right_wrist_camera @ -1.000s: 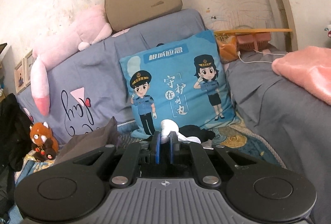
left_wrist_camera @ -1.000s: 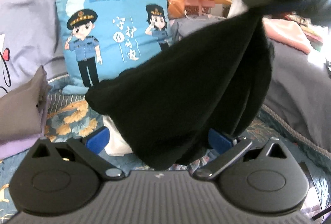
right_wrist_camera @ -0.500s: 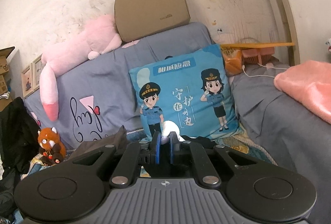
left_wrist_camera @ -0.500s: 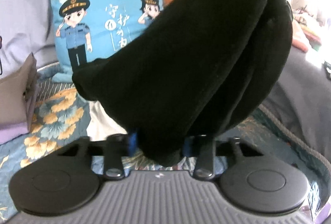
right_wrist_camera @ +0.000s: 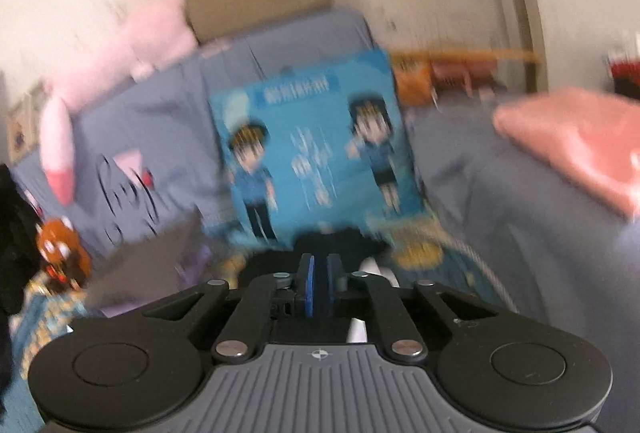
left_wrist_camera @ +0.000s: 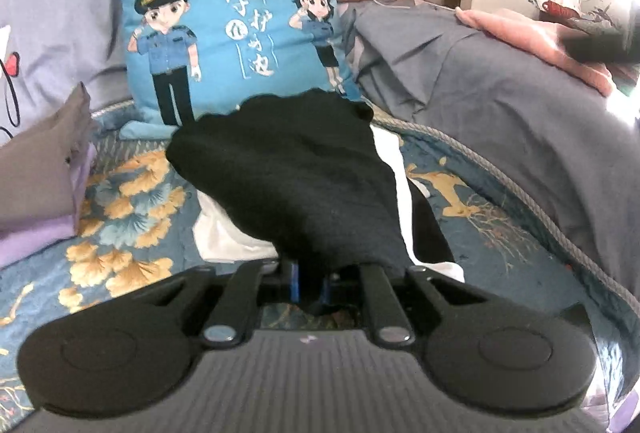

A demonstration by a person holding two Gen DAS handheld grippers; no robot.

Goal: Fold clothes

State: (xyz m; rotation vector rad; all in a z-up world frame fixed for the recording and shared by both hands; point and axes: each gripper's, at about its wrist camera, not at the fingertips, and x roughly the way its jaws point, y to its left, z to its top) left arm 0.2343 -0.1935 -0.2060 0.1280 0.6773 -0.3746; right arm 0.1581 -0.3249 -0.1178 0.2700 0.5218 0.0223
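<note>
Black garment (left_wrist_camera: 292, 177) stretching away from closing left tongs (left_wrist_camera: 310, 287)

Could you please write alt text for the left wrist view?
The left gripper is closing its fingers on a black garment that drapes forward over white cloth on a floral bedspread, before a blue cartoon cushion.

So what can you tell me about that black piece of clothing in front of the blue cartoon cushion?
The black garment is a soft, matte, knit-looking cloth, bunched rather than flat. Its near end narrows into the left hand-held gripper, whose jaws are closing on it. From there it fans out and drapes away over a white garment on the floral bedspread. Its wavy far edge reaches the foot of the blue cushion; contact there is unclear.
</note>
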